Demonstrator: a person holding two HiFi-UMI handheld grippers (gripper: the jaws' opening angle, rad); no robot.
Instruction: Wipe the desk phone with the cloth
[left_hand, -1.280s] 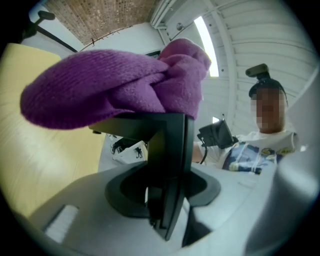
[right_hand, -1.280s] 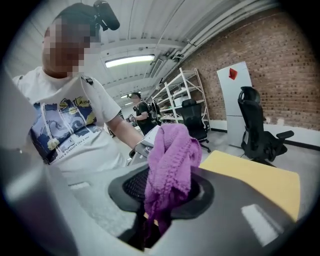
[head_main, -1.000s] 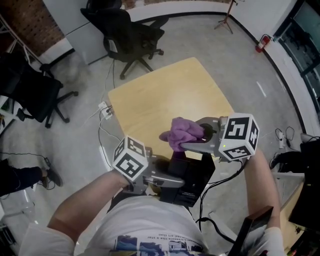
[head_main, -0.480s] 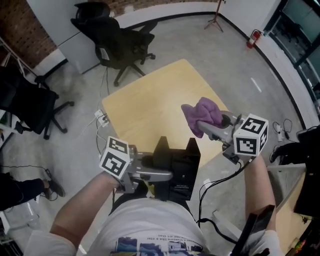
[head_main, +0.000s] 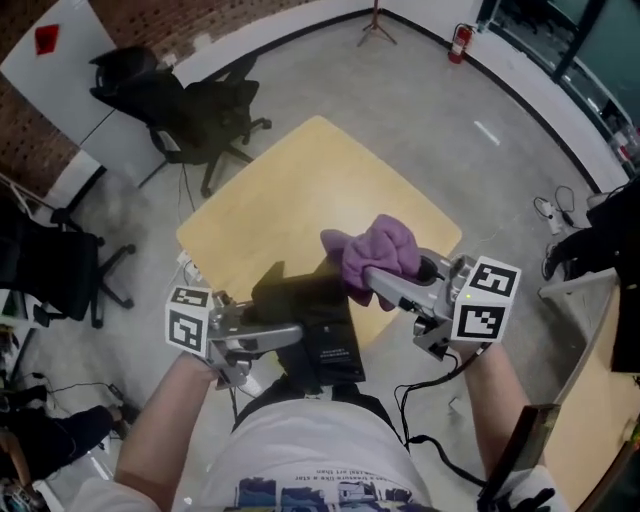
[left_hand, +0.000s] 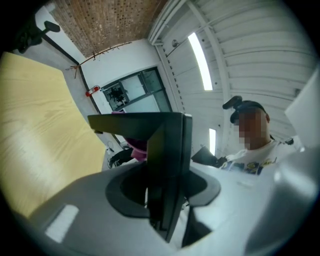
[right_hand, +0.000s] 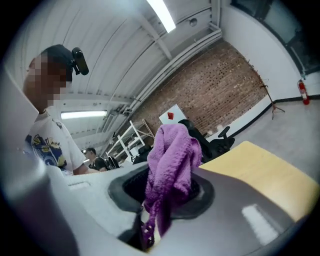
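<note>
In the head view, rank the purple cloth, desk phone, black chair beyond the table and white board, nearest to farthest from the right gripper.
1. purple cloth, in the right gripper jaws.
2. desk phone, just left.
3. black chair, beyond the table.
4. white board, top-left corner.

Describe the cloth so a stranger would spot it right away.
Start at the yellow wooden table. Over its near edge, the right gripper pinches the cloth: a fluffy purple bundle, the only soft, bright thing beside the black desk phone.
</note>
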